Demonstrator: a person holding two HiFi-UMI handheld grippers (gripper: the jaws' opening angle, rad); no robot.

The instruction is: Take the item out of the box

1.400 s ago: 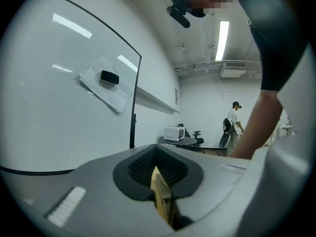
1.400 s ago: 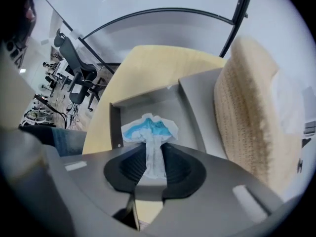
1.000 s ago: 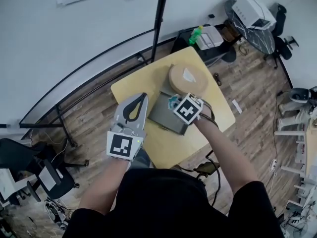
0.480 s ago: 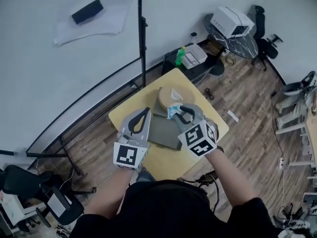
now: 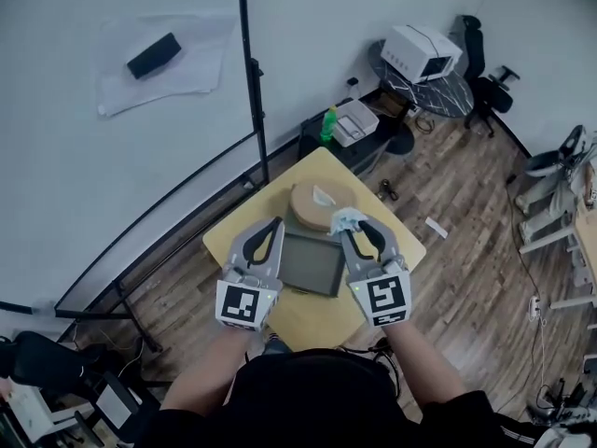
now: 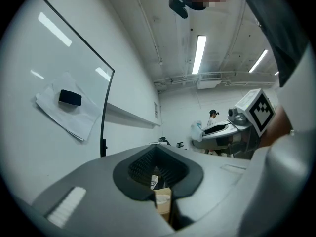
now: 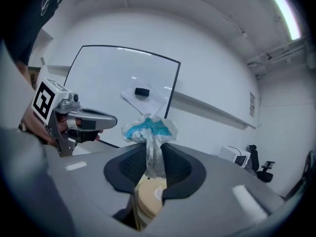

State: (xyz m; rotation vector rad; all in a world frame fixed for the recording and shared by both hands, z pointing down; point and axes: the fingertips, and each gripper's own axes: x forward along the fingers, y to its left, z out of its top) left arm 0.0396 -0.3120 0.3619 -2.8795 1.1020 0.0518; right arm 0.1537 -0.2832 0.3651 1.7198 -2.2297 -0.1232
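Observation:
On the small yellow table (image 5: 312, 314) lies a flat grey box (image 5: 312, 261), with a round tan lid (image 5: 315, 205) just beyond it. My right gripper (image 5: 349, 228) hovers over the box's right edge, shut on a crumpled white-and-blue item (image 5: 343, 218). In the right gripper view that item (image 7: 148, 128) sticks up out of the right gripper (image 7: 154, 154), and the tan lid (image 7: 147, 197) shows below. My left gripper (image 5: 270, 228) hangs over the box's left edge, shut with nothing in it. The left gripper (image 6: 157, 154) sees the right gripper (image 6: 232, 127) off to its right.
A black pole (image 5: 250, 82) stands behind the table. On the white wall hang a sheet of paper and a black eraser (image 5: 154, 54). A green bottle (image 5: 327, 121), a printer (image 5: 420, 52) on a round table and office chairs (image 5: 485, 45) stand on the wooden floor.
My right gripper has risen from the box with the white-and-blue item and drawn back level with the left gripper. The head view has tilted, so the table looks smaller.

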